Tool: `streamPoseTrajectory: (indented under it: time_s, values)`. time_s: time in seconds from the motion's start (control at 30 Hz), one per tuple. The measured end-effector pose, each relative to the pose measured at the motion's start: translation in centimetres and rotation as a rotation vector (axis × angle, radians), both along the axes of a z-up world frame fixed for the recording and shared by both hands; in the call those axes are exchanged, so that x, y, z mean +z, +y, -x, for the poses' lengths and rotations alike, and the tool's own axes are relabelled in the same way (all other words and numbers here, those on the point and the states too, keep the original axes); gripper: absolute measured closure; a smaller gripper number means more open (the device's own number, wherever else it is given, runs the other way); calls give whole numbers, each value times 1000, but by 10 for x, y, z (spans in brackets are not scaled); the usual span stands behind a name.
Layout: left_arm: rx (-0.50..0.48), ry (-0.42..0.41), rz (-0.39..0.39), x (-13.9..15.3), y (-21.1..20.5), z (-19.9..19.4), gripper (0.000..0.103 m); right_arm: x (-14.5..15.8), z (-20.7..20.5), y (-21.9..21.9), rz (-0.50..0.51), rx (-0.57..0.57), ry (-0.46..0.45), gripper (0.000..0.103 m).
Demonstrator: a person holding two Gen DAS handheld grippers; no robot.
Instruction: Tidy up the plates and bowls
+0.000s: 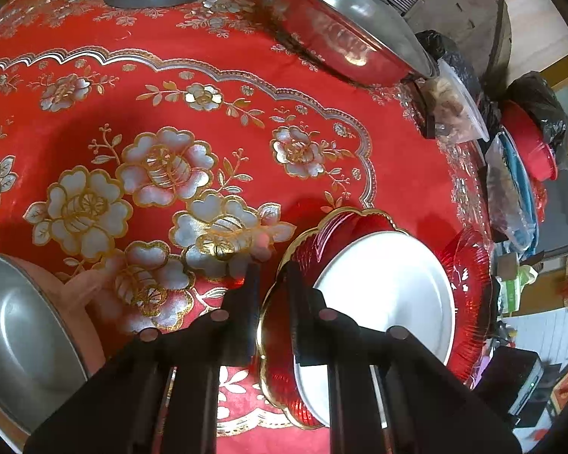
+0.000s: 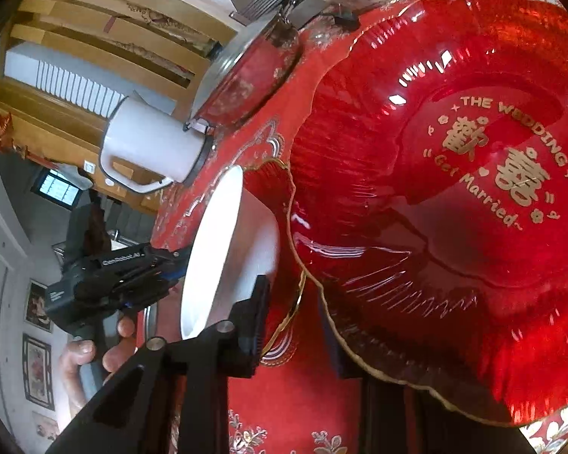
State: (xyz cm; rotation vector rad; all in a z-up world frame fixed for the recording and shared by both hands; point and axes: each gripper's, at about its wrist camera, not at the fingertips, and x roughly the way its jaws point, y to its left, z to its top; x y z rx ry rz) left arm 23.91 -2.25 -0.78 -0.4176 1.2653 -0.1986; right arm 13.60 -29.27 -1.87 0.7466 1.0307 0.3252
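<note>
Two grippers, each pinching the rim of a red plate above the tablecloth (image 1: 94, 87)
Left gripper (image 1: 272, 268) clamps the gold-rimmed plate (image 1: 280, 378) carrying a white bowl (image 1: 386, 287); right gripper (image 2: 303, 295) clamps the wedding plate (image 2: 454, 208); tilting could slide the bowl off

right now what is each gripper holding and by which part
Left gripper: scalloped gold-edged red plate carrying the white bowl, pinched at its rim. Right gripper: larger red wedding plate, at its edge.
</note>
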Motion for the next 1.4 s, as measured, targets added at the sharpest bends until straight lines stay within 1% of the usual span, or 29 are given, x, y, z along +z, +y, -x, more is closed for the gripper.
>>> streamPoseTrajectory:
  time_s: [0.07,0.2,0.27,0.37,0.43,0.57,0.7,0.8,0.93,1.07,1.23,1.4]
  values:
    - [-20,6,10,-2,-1,1,93,-5,-4,3,7,11,9,86]
    - [-24,-3,-14,-1,-5,5,93,1,-4,10,78,33,-16,87]
    - [-19,-1,-10,-1,-4,6,94,1,-5,10,76,38,-18,87]
    - [-13,2,22,-3,0,9,94,4,-3,11,75,46,-29,86]
    - [-12,-5,24,-1,1,12,94,8,-2,11,81,53,-39,86]
    - [-11,-26,17,11,2,18,94,14,-5,16,101,69,-52,86]
    - [-14,-53,11,29,3,22,94,21,-4,17,92,73,-64,86]
    - [-22,-75,-1,44,-2,24,94,32,-1,14,92,71,-86,86]
    - [-34,-94,4,59,-8,28,94,48,3,6,87,62,-111,86]
    - [-51,-110,7,72,-21,31,94,62,6,-5,104,44,-132,86]
    - [-94,-136,19,87,-55,32,94,69,15,-32,131,0,-130,86]
    - [-147,-133,36,86,-97,28,94,72,19,-72,154,-65,-114,86]
